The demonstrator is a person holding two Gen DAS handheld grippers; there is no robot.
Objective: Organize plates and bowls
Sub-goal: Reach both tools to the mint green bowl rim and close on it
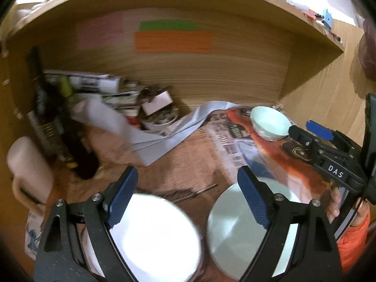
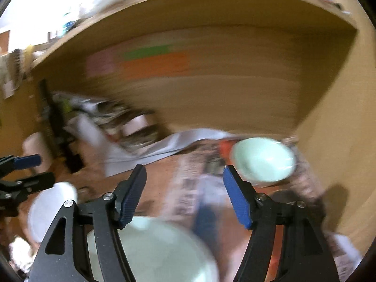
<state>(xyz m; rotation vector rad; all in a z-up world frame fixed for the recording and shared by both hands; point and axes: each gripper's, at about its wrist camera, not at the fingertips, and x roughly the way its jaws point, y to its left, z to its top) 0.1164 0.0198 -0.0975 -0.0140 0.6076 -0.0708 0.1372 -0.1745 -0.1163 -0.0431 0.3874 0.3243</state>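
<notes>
In the left wrist view my left gripper (image 1: 188, 195) is open and empty above a white plate (image 1: 155, 237) and a pale green plate (image 1: 232, 232) that lie side by side on the newspaper. A pale green bowl (image 1: 270, 123) stands at the back right. My right gripper (image 1: 303, 129) shows at the right edge, close to that bowl. In the blurred right wrist view my right gripper (image 2: 184, 192) is open and empty, above the green plate (image 2: 159, 251), with the green bowl (image 2: 263, 159) just beyond its right finger. The white plate (image 2: 50, 211) and my left gripper (image 2: 28, 171) show at the left.
All this sits inside a wooden shelf compartment, with a side wall (image 1: 329, 89) at the right. Newspaper (image 1: 225, 150) covers the floor. Boxes, papers and clutter (image 1: 112, 98) fill the back left. A beige mug (image 1: 28, 171) stands at the left.
</notes>
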